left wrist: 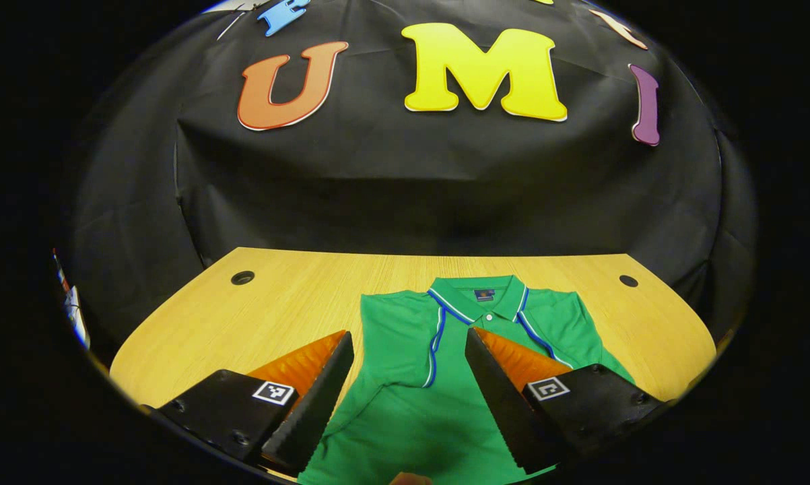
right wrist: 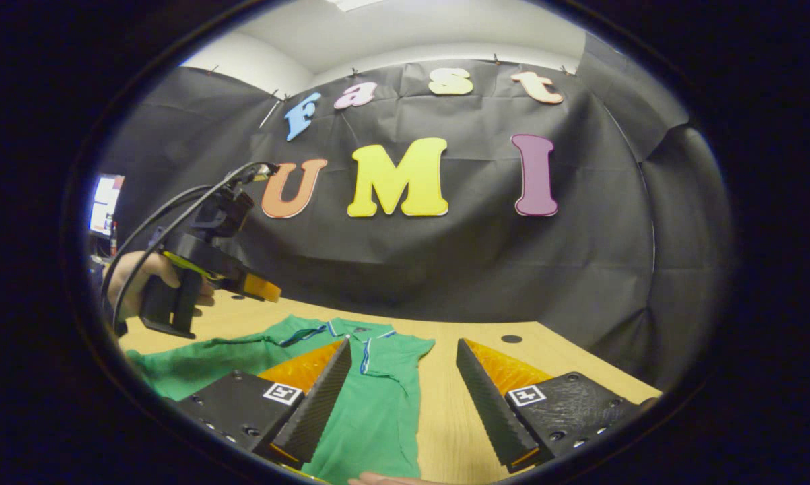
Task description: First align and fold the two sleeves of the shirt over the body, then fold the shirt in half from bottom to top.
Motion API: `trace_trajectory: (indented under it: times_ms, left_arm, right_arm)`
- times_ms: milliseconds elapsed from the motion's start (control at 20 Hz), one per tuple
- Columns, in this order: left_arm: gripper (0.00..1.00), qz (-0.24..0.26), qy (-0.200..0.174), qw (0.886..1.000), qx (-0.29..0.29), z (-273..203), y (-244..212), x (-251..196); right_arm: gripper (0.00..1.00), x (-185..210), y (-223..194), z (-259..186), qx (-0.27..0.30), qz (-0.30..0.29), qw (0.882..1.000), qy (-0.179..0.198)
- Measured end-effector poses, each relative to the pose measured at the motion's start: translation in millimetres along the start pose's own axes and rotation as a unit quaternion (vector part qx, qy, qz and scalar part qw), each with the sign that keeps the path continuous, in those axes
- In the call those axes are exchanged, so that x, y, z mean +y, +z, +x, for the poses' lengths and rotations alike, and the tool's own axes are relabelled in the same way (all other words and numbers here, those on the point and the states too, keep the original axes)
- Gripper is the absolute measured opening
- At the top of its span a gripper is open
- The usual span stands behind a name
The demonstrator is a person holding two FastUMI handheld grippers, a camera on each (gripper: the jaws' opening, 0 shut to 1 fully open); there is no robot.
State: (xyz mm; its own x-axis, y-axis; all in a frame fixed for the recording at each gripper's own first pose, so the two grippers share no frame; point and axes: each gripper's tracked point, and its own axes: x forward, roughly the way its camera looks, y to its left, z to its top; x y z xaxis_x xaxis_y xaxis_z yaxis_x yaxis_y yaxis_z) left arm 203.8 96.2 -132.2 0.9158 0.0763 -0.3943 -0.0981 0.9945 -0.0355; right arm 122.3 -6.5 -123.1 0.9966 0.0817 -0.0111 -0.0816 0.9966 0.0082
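**Shirt lay flat, both grippers above it and empty**

The green shirt [left wrist: 418, 377] lay on the table [left wrist: 290, 296], collar far, hem near, its long axis running near to far. The left gripper [left wrist: 408, 397] hung over the chest, jaws wide apart, holding nothing. The right gripper [right wrist: 401, 404] hovered wide open and empty over the shirt's right edge, nearer the right sleeve [right wrist: 405, 357]. The left sleeve looked already folded in.

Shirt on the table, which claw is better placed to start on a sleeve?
Probably the left claw: it hangs open right over the shirt, with the collar straight ahead. The right claw, also open, straddles the shirt's edge with bare table between its fingers.
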Motion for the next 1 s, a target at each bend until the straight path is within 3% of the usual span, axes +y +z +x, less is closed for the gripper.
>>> trace_trajectory:
  times_ms: [250,400,500,1000]
  left_arm:
    - [1.0,-0.017,-0.008,1.0,-0.004,-72,-45,30]
    - [1.0,0.009,0.008,1.0,0.001,-111,-75,51]
    - [1.0,0.017,0.017,1.0,-0.004,-137,-89,62]
    - [1.0,0.017,0.016,0.999,0.026,-215,-188,69]
  right_arm:
    - [0.96,10,-3,-47,0.022,0.01,1.0,0.011]
    - [0.95,8,0,-84,0.017,-0.021,0.999,0.02]
    - [0.95,-5,-8,-107,0.025,-0.038,0.999,-0.001]
    - [0.95,1,-104,-178,0.15,0.016,0.988,0.003]
